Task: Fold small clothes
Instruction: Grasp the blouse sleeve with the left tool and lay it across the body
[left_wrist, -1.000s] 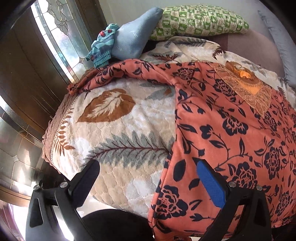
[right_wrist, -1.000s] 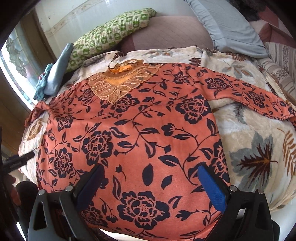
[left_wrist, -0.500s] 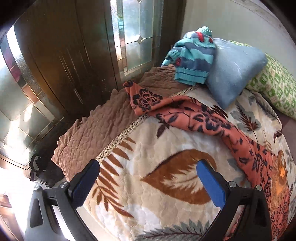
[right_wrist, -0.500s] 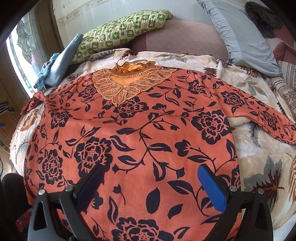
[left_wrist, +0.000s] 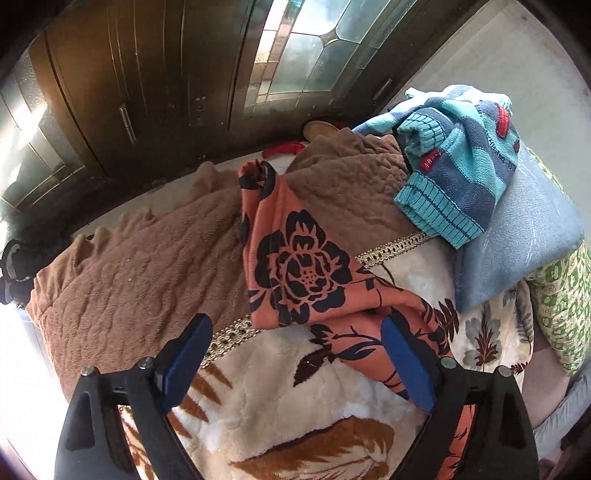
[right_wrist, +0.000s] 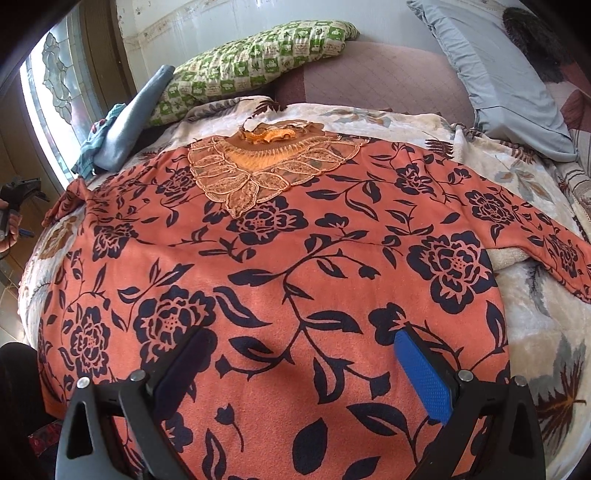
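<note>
Bed blanket (right_wrist: 546, 332) leaf-printed, brown border at left edge. Orange floral top (right_wrist: 280, 258) spread flat across it, sleeve (left_wrist: 295, 266) trailing over border. Blue pillow (left_wrist: 524, 236) far left, striped knit (left_wrist: 458, 166) on it. Left gripper (left_wrist: 291, 354) closing, sleeve between jaws, ungripped. Right gripper (right_wrist: 303, 362) released above hem.

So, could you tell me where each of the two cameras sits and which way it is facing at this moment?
Left wrist: on the left gripper, looking steeply down at the orange floral top's sleeve end near the bed edge; its jaws, closing, straddle the sleeve without pinching it.
Right wrist: on the right gripper, open over the top's lower body, facing the pillows; the person's hand with the left gripper shows at far left.
Shared: the top, the striped knit and the blue pillow.
</note>
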